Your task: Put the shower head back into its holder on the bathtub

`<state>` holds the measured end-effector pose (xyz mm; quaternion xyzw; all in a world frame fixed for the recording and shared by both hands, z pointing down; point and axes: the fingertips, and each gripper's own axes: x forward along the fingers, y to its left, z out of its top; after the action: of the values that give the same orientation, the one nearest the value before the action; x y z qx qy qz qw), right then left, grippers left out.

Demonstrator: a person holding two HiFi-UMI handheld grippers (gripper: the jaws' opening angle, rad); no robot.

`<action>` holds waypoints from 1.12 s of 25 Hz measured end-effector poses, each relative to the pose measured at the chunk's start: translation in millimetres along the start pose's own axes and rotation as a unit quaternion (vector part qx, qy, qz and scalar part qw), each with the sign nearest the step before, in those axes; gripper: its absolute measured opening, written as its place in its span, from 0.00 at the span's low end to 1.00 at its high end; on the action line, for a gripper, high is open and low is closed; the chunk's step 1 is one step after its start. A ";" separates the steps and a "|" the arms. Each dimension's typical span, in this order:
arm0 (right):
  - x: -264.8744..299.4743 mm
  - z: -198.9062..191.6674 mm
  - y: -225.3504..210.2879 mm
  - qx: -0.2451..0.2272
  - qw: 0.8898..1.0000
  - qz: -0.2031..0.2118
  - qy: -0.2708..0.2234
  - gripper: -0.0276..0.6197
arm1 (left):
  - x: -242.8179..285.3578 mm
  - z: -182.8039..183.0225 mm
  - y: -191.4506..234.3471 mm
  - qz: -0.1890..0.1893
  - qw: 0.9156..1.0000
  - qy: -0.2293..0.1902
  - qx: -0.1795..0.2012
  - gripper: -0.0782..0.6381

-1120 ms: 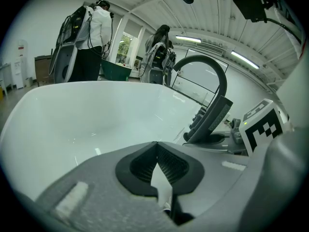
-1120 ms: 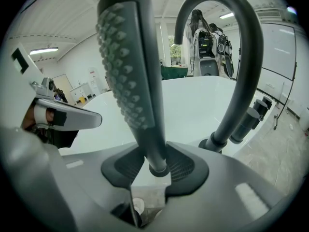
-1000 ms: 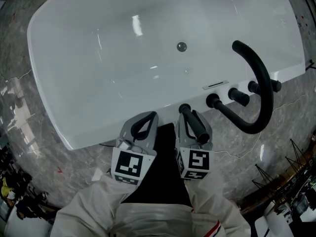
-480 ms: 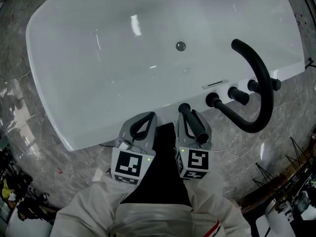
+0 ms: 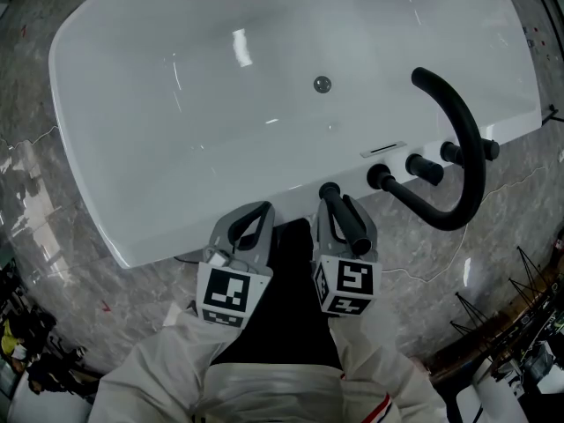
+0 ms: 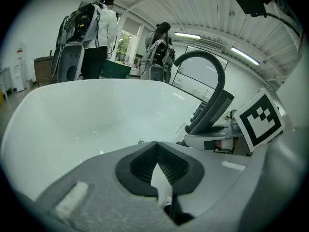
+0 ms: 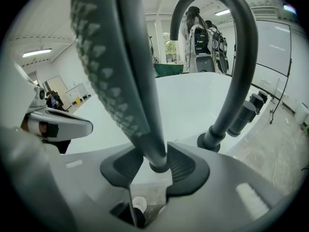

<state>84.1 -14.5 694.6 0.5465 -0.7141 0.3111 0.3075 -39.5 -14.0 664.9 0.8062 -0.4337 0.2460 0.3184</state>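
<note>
The black shower head [image 5: 351,223] leans with its thin end in the round holder [image 5: 329,189] on the white bathtub's near rim [image 5: 176,236]. In the right gripper view its nozzle face [image 7: 111,57] rises up and to the left from the jaws. My right gripper [image 5: 330,203] [image 7: 157,164] has the handle's lower end between its pads, and its jaws are opening. My left gripper [image 5: 263,205] [image 6: 157,146] hovers just left of it at the rim, tips together and empty.
A tall black arched faucet [image 5: 467,148] [image 7: 241,57] stands on the rim to the right, with black knobs [image 5: 423,170] at its base. The drain [image 5: 322,84] sits in the tub floor. Marble floor surrounds the tub. People [image 6: 96,33] stand beyond it. A wire rack [image 5: 520,324] is at the lower right.
Hardly anything differs. The left gripper has drifted slightly toward me. The right gripper and the shower head stay where they were.
</note>
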 end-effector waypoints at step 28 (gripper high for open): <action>-129.8 47.1 -24.8 0.038 0.999 -0.010 -0.036 0.24 | -71.0 86.0 -29.6 -0.013 0.996 -0.047 0.076 0.11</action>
<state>131.2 20.0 567.1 0.5757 -0.7068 0.3149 0.2643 -39.5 -25.5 550.1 0.8443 -0.4180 0.2354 0.2388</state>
